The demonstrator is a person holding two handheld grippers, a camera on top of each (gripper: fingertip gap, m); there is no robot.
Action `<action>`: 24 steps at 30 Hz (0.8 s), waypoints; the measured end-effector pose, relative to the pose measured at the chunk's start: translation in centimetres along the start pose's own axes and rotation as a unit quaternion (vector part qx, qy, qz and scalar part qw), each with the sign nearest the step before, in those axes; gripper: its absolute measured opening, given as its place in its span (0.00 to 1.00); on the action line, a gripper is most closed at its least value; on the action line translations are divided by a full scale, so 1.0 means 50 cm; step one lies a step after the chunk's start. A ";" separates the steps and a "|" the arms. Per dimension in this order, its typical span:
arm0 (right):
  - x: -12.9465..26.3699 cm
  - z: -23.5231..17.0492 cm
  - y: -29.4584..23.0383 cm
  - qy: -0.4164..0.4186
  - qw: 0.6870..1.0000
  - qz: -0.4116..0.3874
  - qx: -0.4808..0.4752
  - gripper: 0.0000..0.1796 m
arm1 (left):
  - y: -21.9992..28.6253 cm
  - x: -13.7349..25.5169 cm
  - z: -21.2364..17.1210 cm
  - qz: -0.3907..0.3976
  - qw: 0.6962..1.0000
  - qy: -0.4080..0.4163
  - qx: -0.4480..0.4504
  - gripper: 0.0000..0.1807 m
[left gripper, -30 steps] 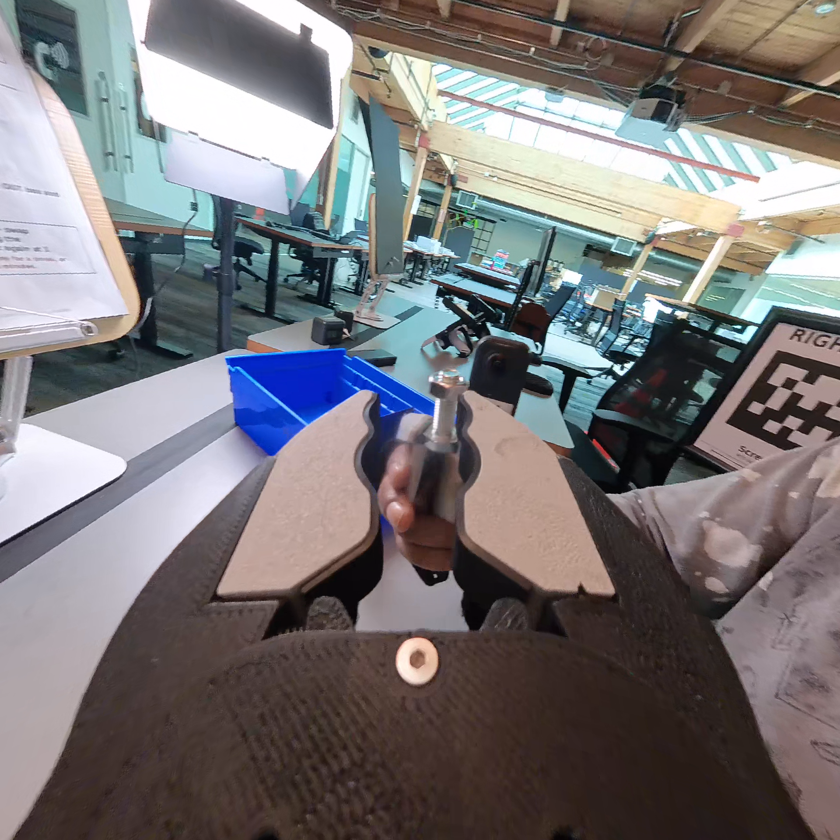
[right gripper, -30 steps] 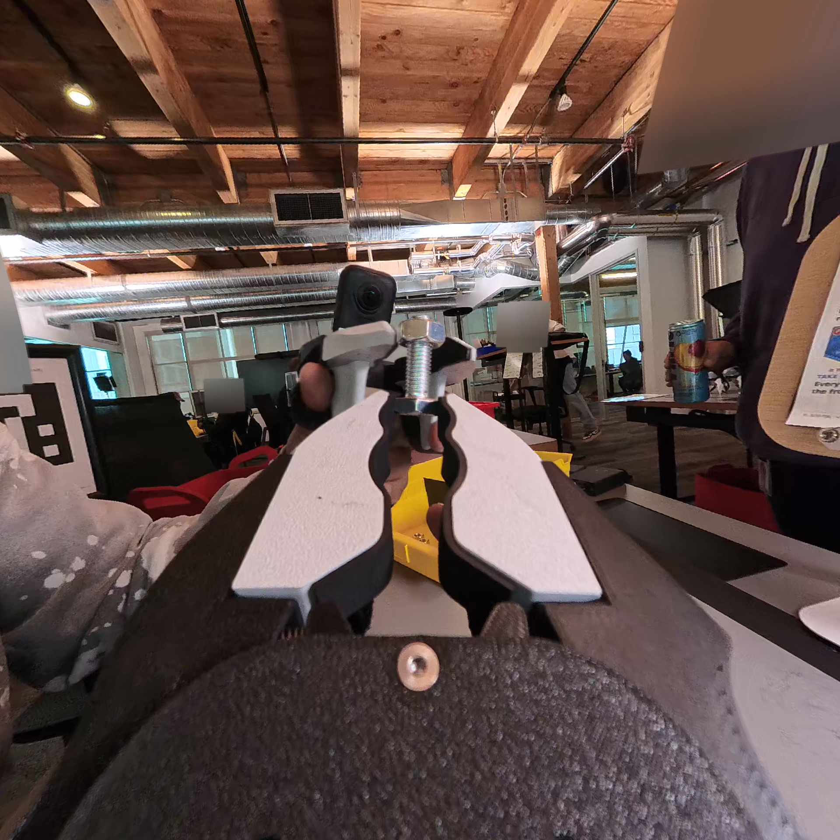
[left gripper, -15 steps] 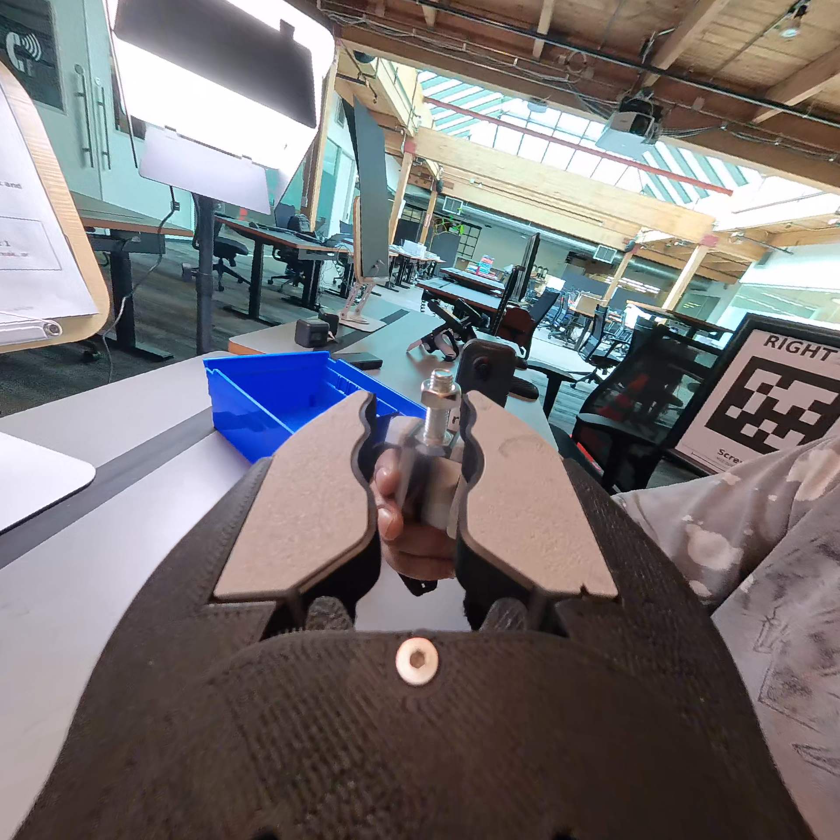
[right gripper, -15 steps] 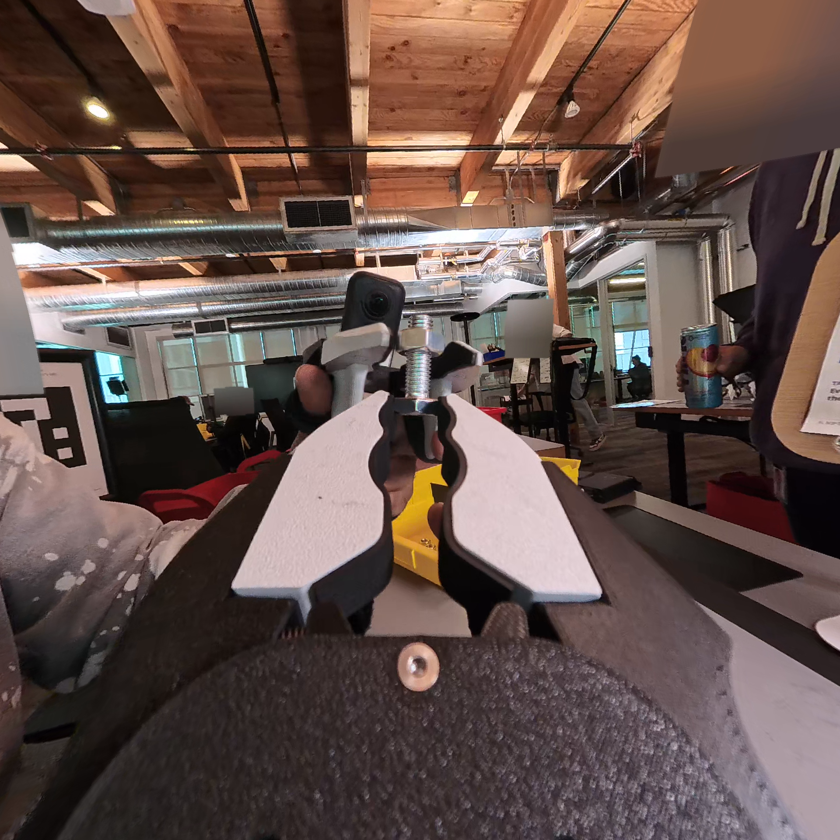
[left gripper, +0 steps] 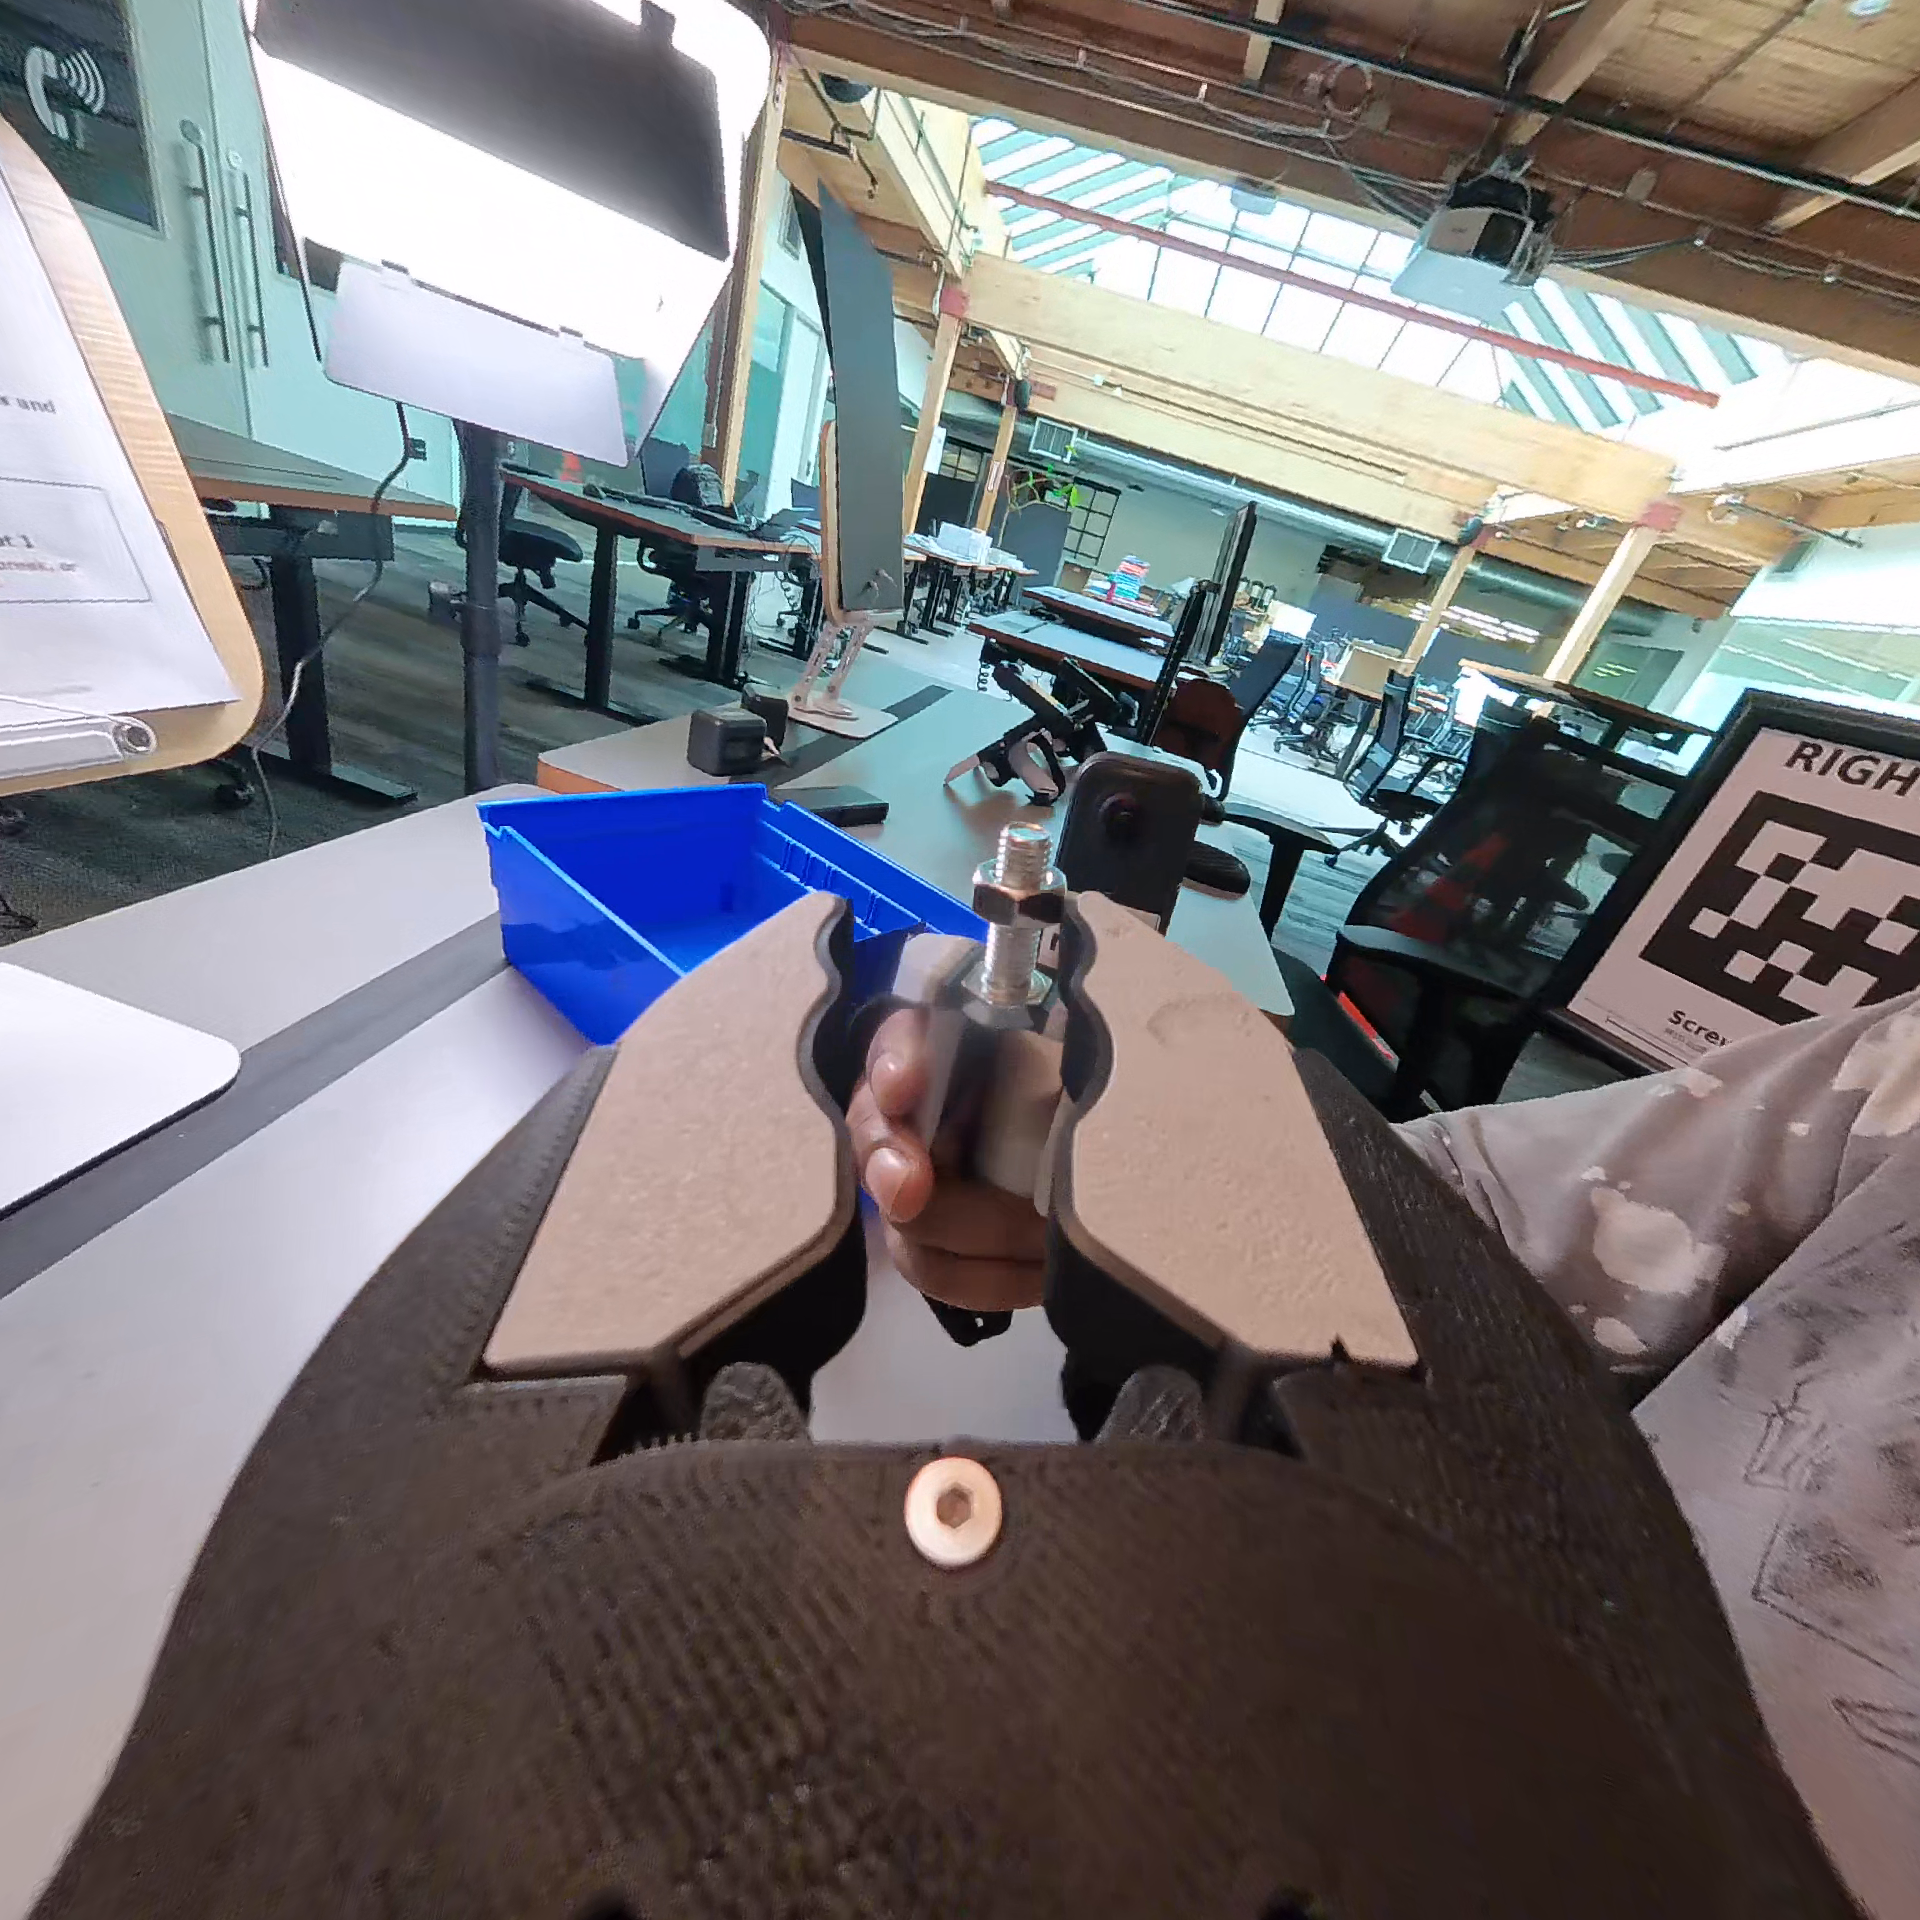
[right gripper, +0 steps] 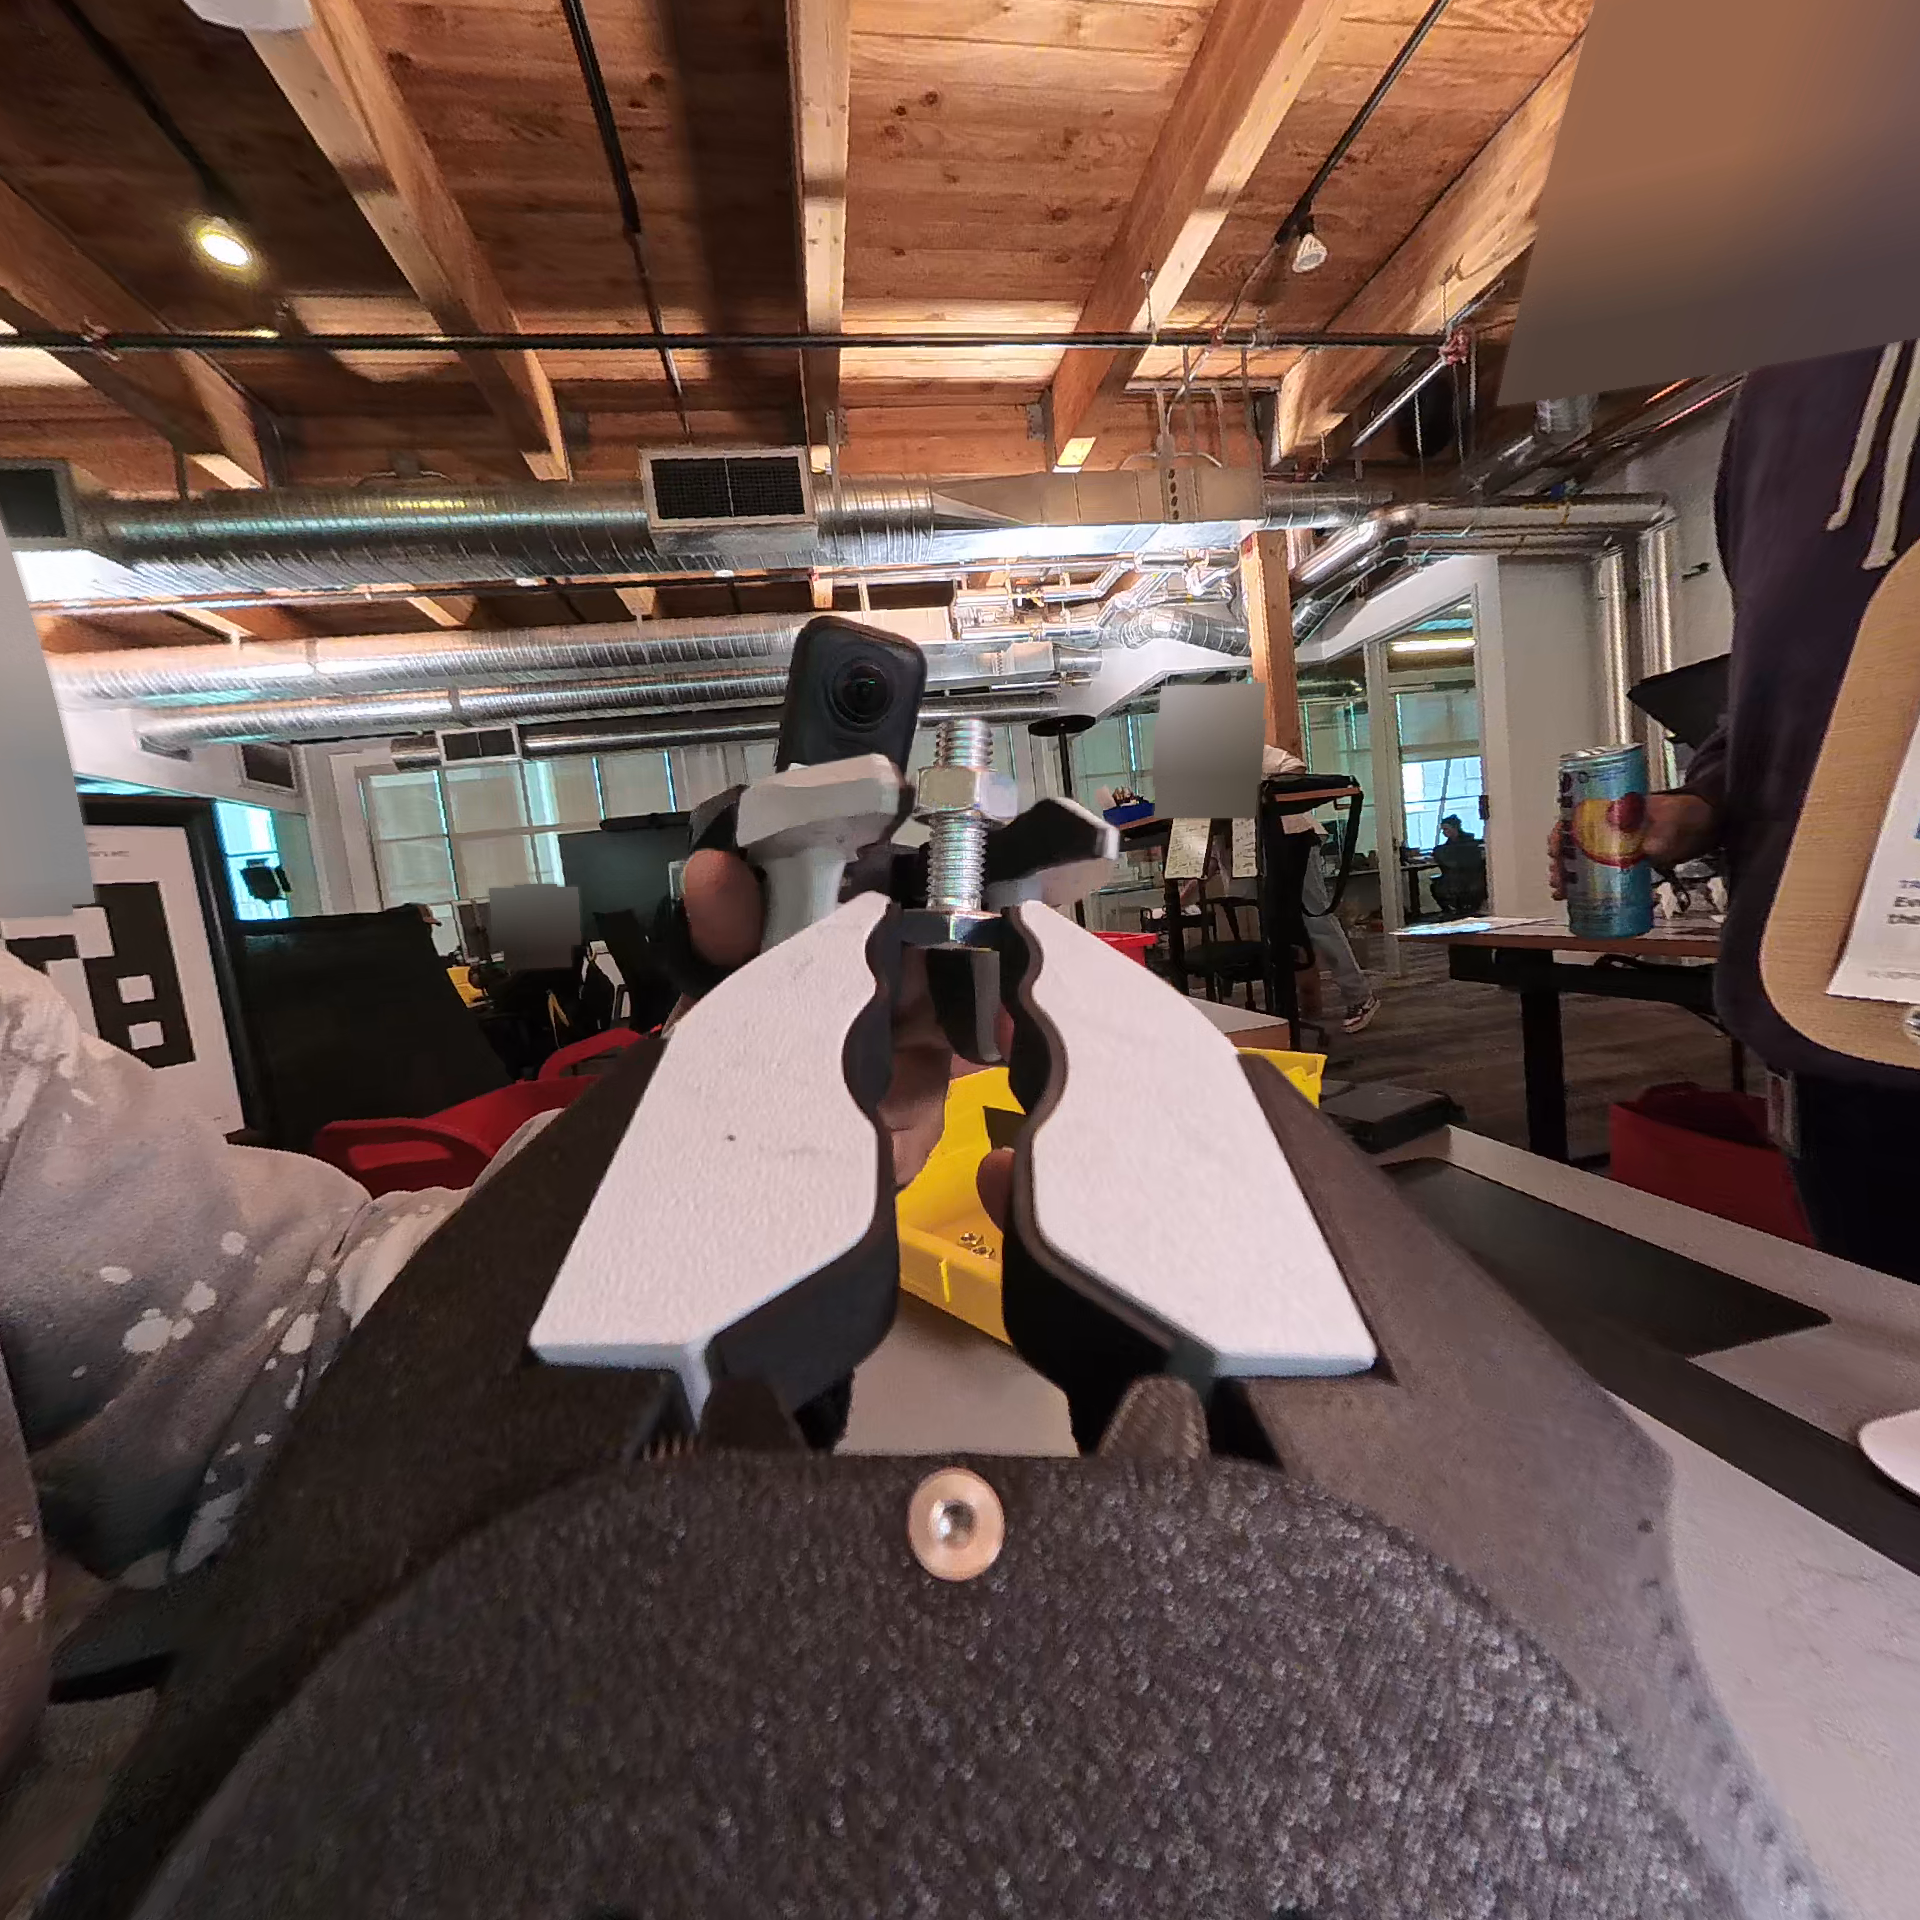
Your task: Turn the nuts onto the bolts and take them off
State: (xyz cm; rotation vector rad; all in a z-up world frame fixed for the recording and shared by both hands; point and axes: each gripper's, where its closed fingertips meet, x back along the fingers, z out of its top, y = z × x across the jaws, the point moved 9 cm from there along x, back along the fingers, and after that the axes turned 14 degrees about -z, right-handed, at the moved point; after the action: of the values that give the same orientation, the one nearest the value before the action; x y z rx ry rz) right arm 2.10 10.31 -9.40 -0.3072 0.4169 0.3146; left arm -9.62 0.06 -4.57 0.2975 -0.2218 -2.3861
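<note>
A silver bolt (right gripper: 956,847) stands upright, threads up. My right gripper (right gripper: 954,914) is shut on its hex head. A hex nut (right gripper: 954,795) sits on the thread a little below the tip. In the left wrist view the nut (left gripper: 1018,902) lies between the tips of my left gripper (left gripper: 961,914), which is open. Its right finger is against the nut and its left finger stands clear. The right gripper's fingers (left gripper: 1013,1101) show below, with a hand behind them. The left gripper (right gripper: 935,821) also shows in the right wrist view, astride the nut.
A blue bin (left gripper: 665,894) stands on the grey table (left gripper: 208,1299) behind my left gripper. A yellow bin (right gripper: 1278,1070) holding small nuts (right gripper: 975,1242) sits under my right gripper. A person holding a can (right gripper: 1605,842) stands at the right. A white stand base (left gripper: 83,1081) is at the left. My left and right fingertips are right by each other.
The nut sat at the bolt's tip a second ago. It is now lower on the thread, with bare thread above it. Both grippers keep the same spread.
</note>
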 end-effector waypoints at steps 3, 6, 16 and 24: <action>0.004 0.006 0.002 0.007 1.000 0.012 -0.008 0.10 | -0.015 0.016 0.004 0.065 0.998 0.001 -0.012 0.08; 0.004 0.007 0.003 0.008 1.000 0.006 -0.004 0.10 | -0.016 0.021 0.006 0.044 0.999 0.005 0.002 0.13; 0.004 0.006 0.002 0.008 1.000 0.011 -0.008 0.10 | -0.014 0.011 0.000 0.053 0.999 -0.002 0.000 0.07; 0.002 0.002 0.003 0.002 1.000 -0.002 0.000 0.10 | 0.001 0.001 -0.001 -0.007 1.000 -0.003 0.003 0.21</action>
State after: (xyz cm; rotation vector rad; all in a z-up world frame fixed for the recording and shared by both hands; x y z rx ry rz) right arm 2.16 10.48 -9.40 -0.3079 0.4202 0.3107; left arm -9.61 0.01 -4.61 0.2961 -0.2314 -2.4018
